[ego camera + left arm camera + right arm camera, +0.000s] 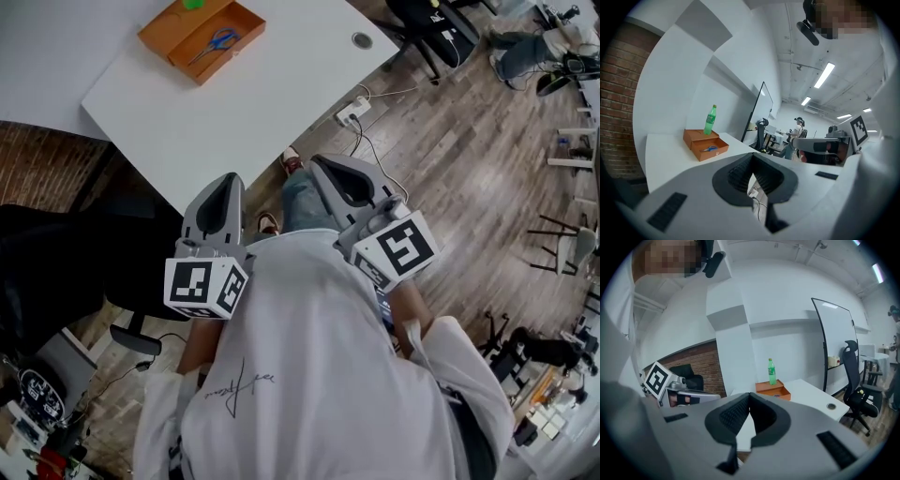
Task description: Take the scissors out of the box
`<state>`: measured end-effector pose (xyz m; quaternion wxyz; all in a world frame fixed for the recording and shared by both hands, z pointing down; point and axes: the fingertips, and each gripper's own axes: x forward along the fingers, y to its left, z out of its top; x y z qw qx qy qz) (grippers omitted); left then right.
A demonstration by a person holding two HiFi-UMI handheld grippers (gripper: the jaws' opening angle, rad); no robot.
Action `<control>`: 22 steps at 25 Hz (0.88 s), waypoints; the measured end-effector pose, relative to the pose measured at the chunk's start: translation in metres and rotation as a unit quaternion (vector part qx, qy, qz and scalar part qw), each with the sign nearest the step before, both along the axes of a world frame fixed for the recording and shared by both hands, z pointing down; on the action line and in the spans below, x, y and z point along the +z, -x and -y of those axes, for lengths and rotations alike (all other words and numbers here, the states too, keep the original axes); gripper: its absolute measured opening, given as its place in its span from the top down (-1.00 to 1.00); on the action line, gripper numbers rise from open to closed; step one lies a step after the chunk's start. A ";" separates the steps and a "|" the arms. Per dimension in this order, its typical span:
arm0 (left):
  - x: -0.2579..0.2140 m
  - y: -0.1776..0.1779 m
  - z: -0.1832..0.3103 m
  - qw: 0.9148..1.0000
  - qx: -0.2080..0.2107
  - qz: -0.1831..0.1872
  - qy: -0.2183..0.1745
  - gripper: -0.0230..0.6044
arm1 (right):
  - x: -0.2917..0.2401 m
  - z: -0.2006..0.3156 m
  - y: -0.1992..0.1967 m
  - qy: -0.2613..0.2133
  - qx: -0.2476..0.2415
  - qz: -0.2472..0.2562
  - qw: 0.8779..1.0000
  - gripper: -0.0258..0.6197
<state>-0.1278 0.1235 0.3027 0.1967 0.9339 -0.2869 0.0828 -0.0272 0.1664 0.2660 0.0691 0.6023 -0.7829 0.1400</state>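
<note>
An orange box (202, 36) sits at the far end of the white table (253, 103), with blue-handled scissors (216, 40) lying inside it. The left gripper view shows the box (705, 145), the scissors (710, 149) and a green bottle (710, 120) behind them. My left gripper (228, 180) and right gripper (321, 164) hover side by side off the table's near corner, well short of the box. Both have their jaws together with nothing between them, as the left gripper (752, 157) and right gripper (750, 395) show close up. From the right, the box (773, 389) lies ahead.
A black office chair (47, 272) stands at the left by a brick wall. A power strip (352, 112) with cables lies on the wooden floor right of the table. A cable grommet (362, 40) sits in the tabletop. A whiteboard (834, 341) and another chair (855, 380) stand beyond.
</note>
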 end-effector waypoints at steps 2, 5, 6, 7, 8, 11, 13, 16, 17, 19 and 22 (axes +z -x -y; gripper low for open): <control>-0.003 -0.010 0.010 1.000 -0.006 -0.002 -0.003 0.92 | 0.000 0.011 -0.009 0.001 -0.012 -0.006 1.000 0.89; -0.004 -0.024 0.029 1.000 -0.020 0.005 -0.008 0.92 | 0.001 0.034 -0.023 0.003 -0.036 -0.010 0.999 0.89; -0.004 -0.029 0.035 1.000 -0.027 0.008 -0.008 0.92 | 0.002 0.042 -0.028 0.005 -0.045 -0.009 0.999 0.89; -0.004 -0.033 0.042 0.999 -0.036 0.008 -0.007 0.92 | 0.003 0.051 -0.033 0.007 -0.055 -0.009 0.998 0.89; -0.004 -0.038 0.049 0.999 -0.044 0.008 -0.005 0.92 | 0.003 0.059 -0.037 0.008 -0.065 -0.009 0.998 0.89; -0.006 -0.050 0.068 0.998 -0.068 0.010 -0.003 0.92 | 0.005 0.087 -0.049 0.015 -0.098 -0.014 0.995 0.89; -0.006 -0.058 0.080 0.996 -0.083 0.013 -0.001 0.92 | 0.008 0.104 -0.056 0.020 -0.123 -0.018 0.992 0.89; -0.006 -0.070 0.095 0.994 -0.107 0.017 0.003 0.92 | 0.012 0.130 -0.068 0.030 -0.167 -0.015 0.985 0.89; -0.006 -0.073 0.100 0.993 -0.117 0.019 0.004 0.91 | 0.013 0.139 -0.072 0.033 -0.183 -0.012 0.982 0.89; -0.006 -0.078 0.107 0.991 -0.134 0.025 0.004 0.92 | 0.015 0.157 -0.079 0.037 -0.212 -0.015 0.977 0.89; -0.006 -0.082 0.118 0.987 -0.158 0.029 0.005 0.92 | 0.020 0.181 -0.086 0.037 -0.248 -0.033 0.968 0.89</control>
